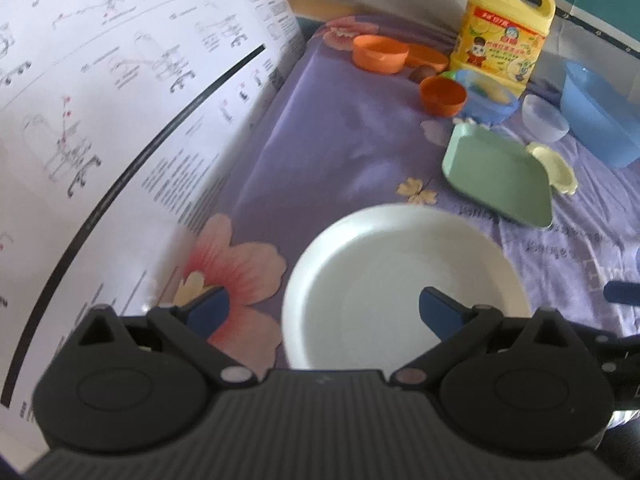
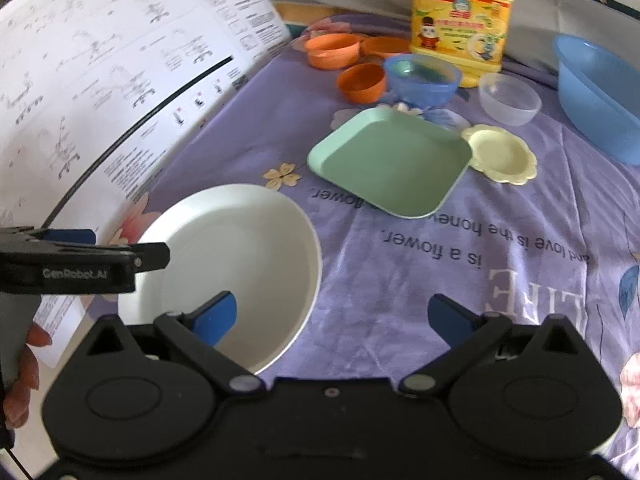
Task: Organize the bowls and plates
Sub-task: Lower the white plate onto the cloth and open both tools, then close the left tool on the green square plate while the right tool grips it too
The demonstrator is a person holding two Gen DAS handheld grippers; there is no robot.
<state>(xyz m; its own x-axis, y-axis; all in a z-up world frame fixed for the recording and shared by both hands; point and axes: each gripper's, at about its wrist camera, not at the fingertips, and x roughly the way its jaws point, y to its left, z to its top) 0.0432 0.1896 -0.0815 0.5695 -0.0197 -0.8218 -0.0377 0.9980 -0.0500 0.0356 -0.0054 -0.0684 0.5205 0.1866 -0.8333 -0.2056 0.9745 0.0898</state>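
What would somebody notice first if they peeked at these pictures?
Probably the big round white plate on the purple flowered cloth, close in front of both open tools. Next, the tall yellow soap jug at the back, and the square green plate in the middle.

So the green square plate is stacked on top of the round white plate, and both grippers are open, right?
Not quite. In the right wrist view the green square plate lies on the cloth apart from the round white plate, not on it. Both grippers, left and right, are open.
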